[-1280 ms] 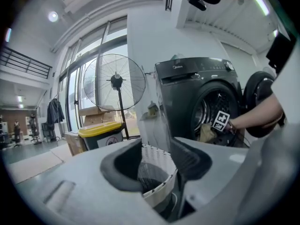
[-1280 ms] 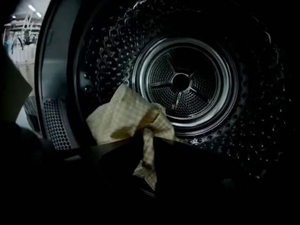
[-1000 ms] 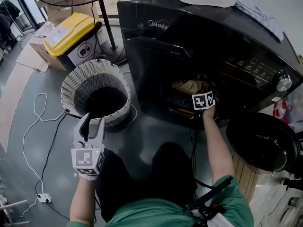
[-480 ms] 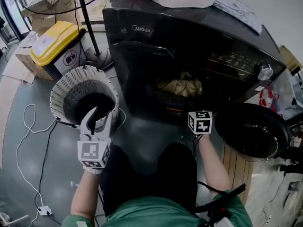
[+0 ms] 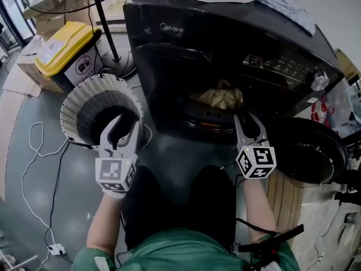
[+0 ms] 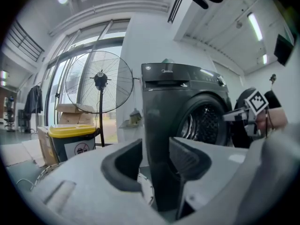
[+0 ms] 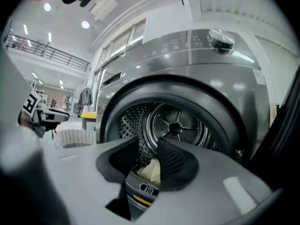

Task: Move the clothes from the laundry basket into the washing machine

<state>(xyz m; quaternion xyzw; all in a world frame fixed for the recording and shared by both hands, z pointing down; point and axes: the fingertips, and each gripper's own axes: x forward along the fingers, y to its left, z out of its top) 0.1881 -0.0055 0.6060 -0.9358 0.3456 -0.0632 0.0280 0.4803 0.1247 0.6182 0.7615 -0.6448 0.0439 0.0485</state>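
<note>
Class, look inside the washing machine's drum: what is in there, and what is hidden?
A crumpled tan garment lies at the front of the drum, by the opening. The perforated metal wall shows behind it. Anything under the garment is covered.

Right tool (image 7: 149,148) faces the open washing machine (image 7: 197,64). Its jaws stand apart with nothing gripped, and they have just been closing. A beige garment (image 7: 151,170) lies at the lower lip of the drum (image 7: 180,121), beyond the jaws. At far left, the left tool (image 7: 40,114) shows near the white laundry basket (image 7: 75,137).
</note>
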